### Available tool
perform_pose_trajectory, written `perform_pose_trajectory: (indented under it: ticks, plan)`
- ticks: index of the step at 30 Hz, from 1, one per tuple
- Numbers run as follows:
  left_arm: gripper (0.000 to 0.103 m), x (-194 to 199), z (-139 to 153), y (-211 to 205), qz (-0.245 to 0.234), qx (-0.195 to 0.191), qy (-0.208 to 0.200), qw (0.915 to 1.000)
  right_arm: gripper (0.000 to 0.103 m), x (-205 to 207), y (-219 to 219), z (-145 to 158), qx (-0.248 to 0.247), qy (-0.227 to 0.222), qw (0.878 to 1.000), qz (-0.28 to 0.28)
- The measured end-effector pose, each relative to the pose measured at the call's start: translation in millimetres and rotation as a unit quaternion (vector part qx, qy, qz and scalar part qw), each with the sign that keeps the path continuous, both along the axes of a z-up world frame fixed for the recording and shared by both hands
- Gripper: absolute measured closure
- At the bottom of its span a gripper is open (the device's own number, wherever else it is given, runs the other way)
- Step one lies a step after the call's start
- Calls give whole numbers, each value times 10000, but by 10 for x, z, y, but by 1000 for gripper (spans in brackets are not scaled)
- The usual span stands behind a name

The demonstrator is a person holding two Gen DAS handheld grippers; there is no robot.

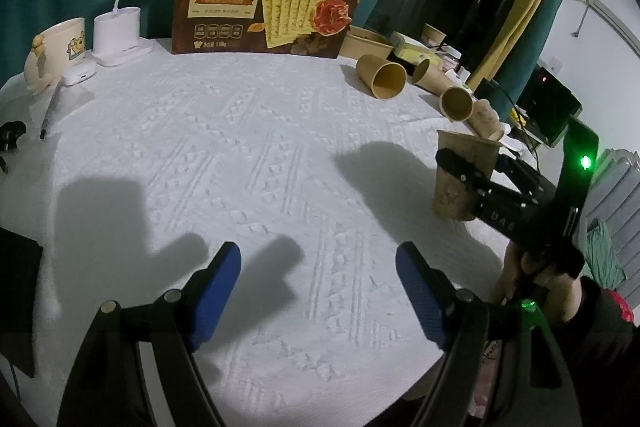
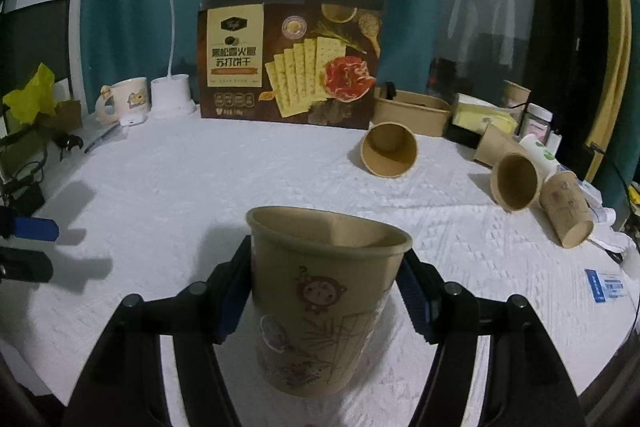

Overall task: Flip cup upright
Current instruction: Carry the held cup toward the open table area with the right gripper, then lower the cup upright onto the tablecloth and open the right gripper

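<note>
Right wrist view: right gripper [image 2: 324,295] clamped on printed paper cup [image 2: 320,303], mouth up, base at white tablecloth [image 2: 200,195]. Left gripper [image 1: 318,291] half open, empty, well left of cup.

Matt brown paper cup [image 2: 320,299], white embossed cloth table cover [image 2: 200,195], glossy cardboard cracker box [image 2: 292,55]

The right gripper [image 1: 464,173] covers part of the printed cup [image 1: 460,179]. The lamp [image 1: 120,27] loses its head past the top edge. The biscuit box's [image 2: 290,63] small print is unreadable.
</note>
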State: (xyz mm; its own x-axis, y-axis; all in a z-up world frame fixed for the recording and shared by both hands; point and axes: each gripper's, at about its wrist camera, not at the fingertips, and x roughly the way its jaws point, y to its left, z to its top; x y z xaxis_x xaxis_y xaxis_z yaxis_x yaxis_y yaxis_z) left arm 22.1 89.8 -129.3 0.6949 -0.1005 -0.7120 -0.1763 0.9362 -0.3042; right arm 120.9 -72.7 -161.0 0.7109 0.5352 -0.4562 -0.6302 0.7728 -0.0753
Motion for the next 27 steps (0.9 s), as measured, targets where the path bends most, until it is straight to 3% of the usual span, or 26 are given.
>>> perform_pose_trajectory:
  ticks: [9, 19, 27]
  plan:
    - [23, 2, 5, -94, -12, 159, -27, 9999, 39, -245, -201, -77, 259, -145, 9995, -130]
    - [23, -12, 21, -231, -209, 261, -48, 9994, 37, -349, -307, -209, 292, 360, 9987, -191]
    - [23, -94, 60, -334, -341, 415, -180, 9984, 35, -508, -533, -273, 489, 729, 9946, -550]
